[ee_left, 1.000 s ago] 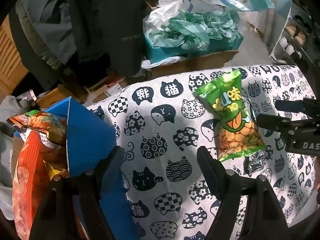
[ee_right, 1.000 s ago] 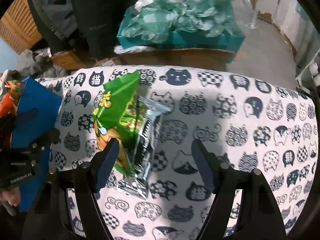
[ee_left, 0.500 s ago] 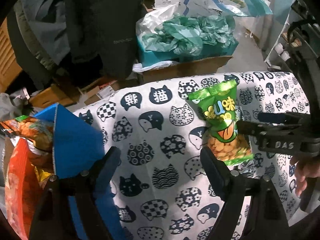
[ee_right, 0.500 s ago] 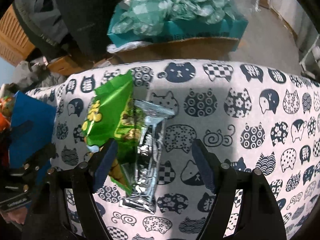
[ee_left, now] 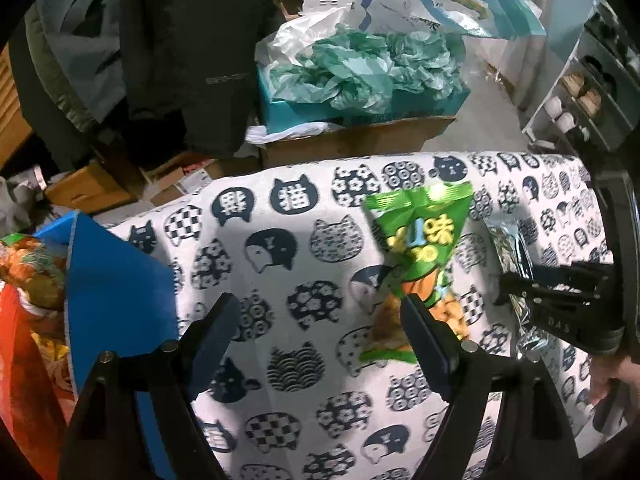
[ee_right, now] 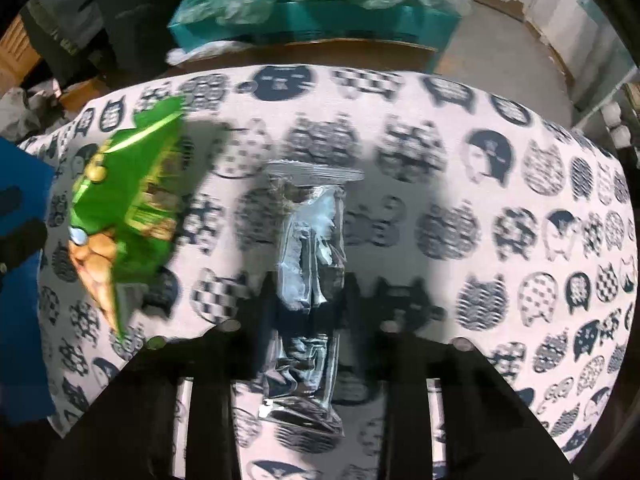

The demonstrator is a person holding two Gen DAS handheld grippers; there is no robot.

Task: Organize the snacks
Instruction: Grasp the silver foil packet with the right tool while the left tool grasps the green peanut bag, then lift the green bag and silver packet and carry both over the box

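A green snack bag (ee_left: 420,248) lies on the cat-print tablecloth (ee_left: 280,280), its lower end behind my left gripper's right finger. It also shows in the right wrist view (ee_right: 124,208). My left gripper (ee_left: 320,340) is open and empty above the cloth. My right gripper (ee_right: 306,308) is shut on a silver clear snack packet (ee_right: 308,256), which it holds lengthwise to the right of the green bag. The packet (ee_left: 510,248) and the right gripper (ee_left: 560,300) also show in the left wrist view. A blue bin (ee_left: 116,300) with orange snack bags (ee_left: 28,320) stands at the left.
Beyond the table's far edge are a teal box of green plastic bags (ee_left: 360,80), cardboard boxes (ee_left: 352,140) and hanging dark coats (ee_left: 192,40). A shelf (ee_left: 592,92) stands at the far right.
My right gripper has closed on the silver packet and drawn it out to the right from under the green bag. My left gripper has shifted right toward the green bag.
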